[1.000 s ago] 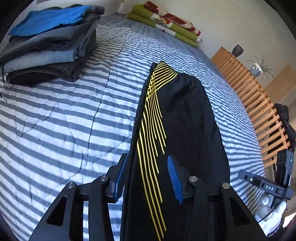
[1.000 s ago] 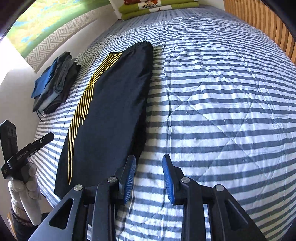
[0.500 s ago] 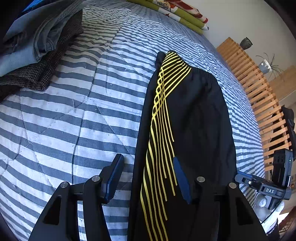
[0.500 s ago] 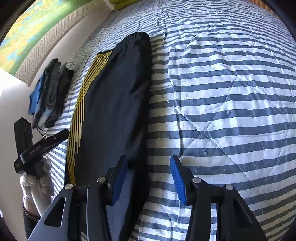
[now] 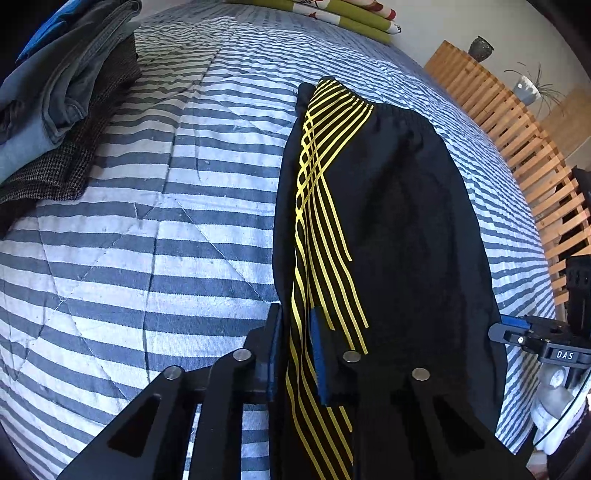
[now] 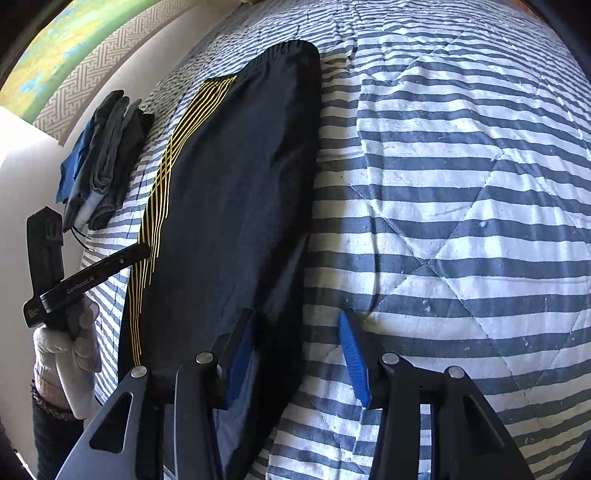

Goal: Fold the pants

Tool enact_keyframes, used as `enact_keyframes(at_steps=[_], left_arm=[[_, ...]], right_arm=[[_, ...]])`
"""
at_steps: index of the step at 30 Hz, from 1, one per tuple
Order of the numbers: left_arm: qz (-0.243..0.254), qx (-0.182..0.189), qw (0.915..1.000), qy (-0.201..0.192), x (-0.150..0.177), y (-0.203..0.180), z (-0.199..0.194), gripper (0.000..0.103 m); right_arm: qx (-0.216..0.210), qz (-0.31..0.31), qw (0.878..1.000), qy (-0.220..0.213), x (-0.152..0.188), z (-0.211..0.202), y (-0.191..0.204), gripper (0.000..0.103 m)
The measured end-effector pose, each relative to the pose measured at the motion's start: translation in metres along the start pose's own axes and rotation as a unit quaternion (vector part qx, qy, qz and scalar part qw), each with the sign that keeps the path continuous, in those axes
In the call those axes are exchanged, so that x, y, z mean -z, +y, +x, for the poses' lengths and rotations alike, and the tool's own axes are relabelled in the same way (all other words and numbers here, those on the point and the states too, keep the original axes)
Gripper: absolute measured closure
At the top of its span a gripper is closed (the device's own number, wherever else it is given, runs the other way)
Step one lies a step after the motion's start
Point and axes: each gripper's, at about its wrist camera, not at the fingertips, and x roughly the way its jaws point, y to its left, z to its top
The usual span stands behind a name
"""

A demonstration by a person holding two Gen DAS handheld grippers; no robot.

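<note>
Black pants [image 5: 399, 229] with yellow stripes lie lengthwise, folded leg on leg, on the striped bedspread [image 5: 147, 221]. My left gripper [image 5: 295, 339] is shut on the striped left edge of the pants, and fabric shows between the blue pads. In the right wrist view the pants [image 6: 236, 184] run up the left half. My right gripper [image 6: 295, 354] straddles their right edge: one finger over the black cloth, the other on the bedspread [image 6: 461, 184]. Its jaws are closing and the pads do not press the cloth. A gloved hand [image 6: 62, 354] holds the left gripper.
A stack of folded clothes [image 5: 62, 110] sits at the bed's far left, also visible in the right wrist view as the same stack [image 6: 103, 162]. Green pillows [image 5: 332, 14] lie at the bed's head. A wooden slatted frame [image 5: 517, 147] borders the right side.
Both grippers came down closer to the pants. The left jaws closed on the striped edge. The right jaws widened and now straddle the pants' right edge.
</note>
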Motion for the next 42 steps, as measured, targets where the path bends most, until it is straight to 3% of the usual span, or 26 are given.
enact_keyframes(at_steps=[2, 4, 7, 15, 23, 30, 36, 42], left_arm=[[0.000, 0.007, 1.0000, 0.000, 0.001, -0.003, 0.000, 0.100], [0.010, 0.002, 0.9999, -0.004, 0.002, -0.008, 0.000, 0.100], [-0.002, 0.020, 0.9996, -0.019, 0.003, -0.011, -0.009, 0.100], [-0.011, 0.110, 0.9885, -0.103, 0.016, -0.028, -0.093, 0.101], [-0.001, 0.146, 0.9665, -0.211, 0.042, -0.049, -0.209, 0.101], [0.000, 0.129, 0.9508, -0.282, 0.070, -0.047, -0.294, 0.100], [-0.042, 0.096, 0.9402, -0.324, 0.073, -0.001, -0.346, 0.100], [-0.066, 0.045, 0.9154, -0.395, 0.063, 0.047, -0.399, 0.100]], right_arm=[[-0.003, -0.008, 1.000, 0.004, -0.002, 0.002, 0.005, 0.083], [-0.010, -0.004, 1.000, 0.015, -0.004, 0.007, 0.007, 0.084], [-0.009, -0.004, 1.000, 0.010, -0.003, 0.007, 0.007, 0.094], [-0.073, 0.019, 0.996, -0.056, 0.011, -0.051, 0.003, 0.096], [-0.116, -0.001, 0.981, -0.156, 0.029, -0.157, 0.024, 0.096], [-0.127, -0.054, 0.965, -0.222, 0.035, -0.226, 0.071, 0.096], [-0.140, -0.089, 0.961, -0.223, 0.026, -0.229, 0.128, 0.096], [-0.158, -0.127, 0.955, -0.218, -0.008, -0.212, 0.204, 0.096]])
